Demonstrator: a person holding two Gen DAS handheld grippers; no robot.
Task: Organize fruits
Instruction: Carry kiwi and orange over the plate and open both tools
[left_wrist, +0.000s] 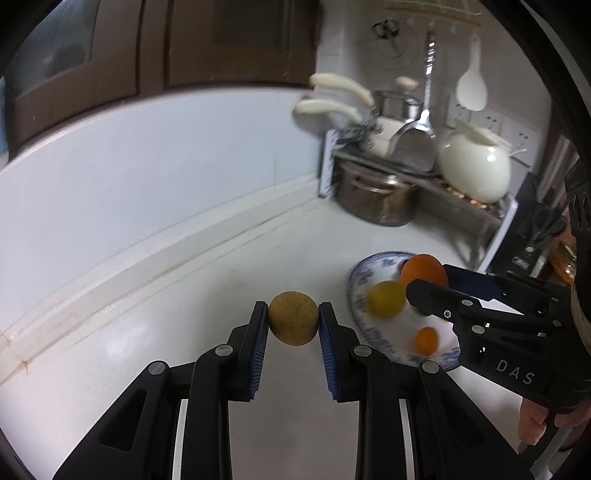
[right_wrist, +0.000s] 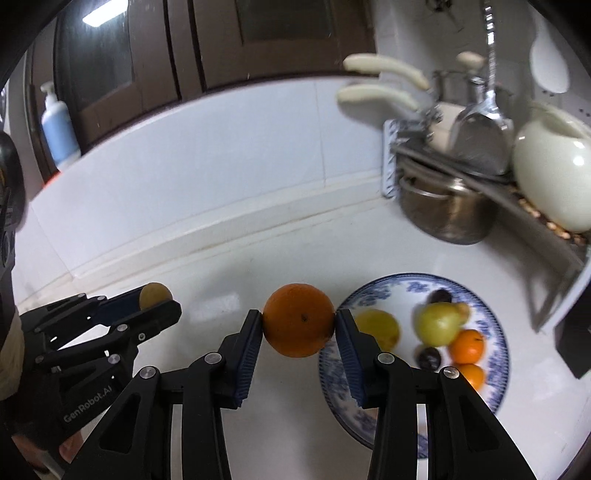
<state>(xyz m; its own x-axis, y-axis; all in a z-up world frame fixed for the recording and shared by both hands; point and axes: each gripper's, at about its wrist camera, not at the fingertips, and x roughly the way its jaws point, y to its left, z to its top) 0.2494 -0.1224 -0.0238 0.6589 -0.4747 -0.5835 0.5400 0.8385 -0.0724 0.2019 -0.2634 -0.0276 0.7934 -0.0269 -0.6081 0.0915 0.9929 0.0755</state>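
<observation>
Left gripper (left_wrist: 293, 319) is clamped on a brownish speckled fruit (left_wrist: 293, 318), pads touching both sides, held up over the white worktop (left_wrist: 184, 295). Can't tell what kind of fruit tbh. In the right wrist cam that gripper shows at the left edge, and only the top of the fruit pokes out past the fingers.

Right gripper (right_wrist: 298, 320) is squeezed on an orange (right_wrist: 298, 319), also lifted, just left of the plate (right_wrist: 495, 332) rim. From the left cam its lower finger covers part of the orange, and its body hides the plate's right side.

Plate is blue/white patterned and sits on the worktop toward the right back corner, near the rack. The right gripper's right finger cuts off its near left part. On it, w/ some motion blur: a yellow fruit (right_wrist: 378, 326) at the left, a green pear-ish one (right_wrist: 439, 323) mid, two small oranges (right_wrist: 467, 345) at the right, the nearer one half hidden behind the finger. Plus two dark fruits (right_wrist: 428, 357), prob plums but too blurry to say.

Further back, in the corner: a metal rack (right_wrist: 461, 173) w/ a steel pot (right_wrist: 443, 210) under it and a white jar (right_wrist: 546, 177) on top, all smeared. A soap bottle (right_wrist: 57, 125) is far left on the ledge behind the wall tiles.
</observation>
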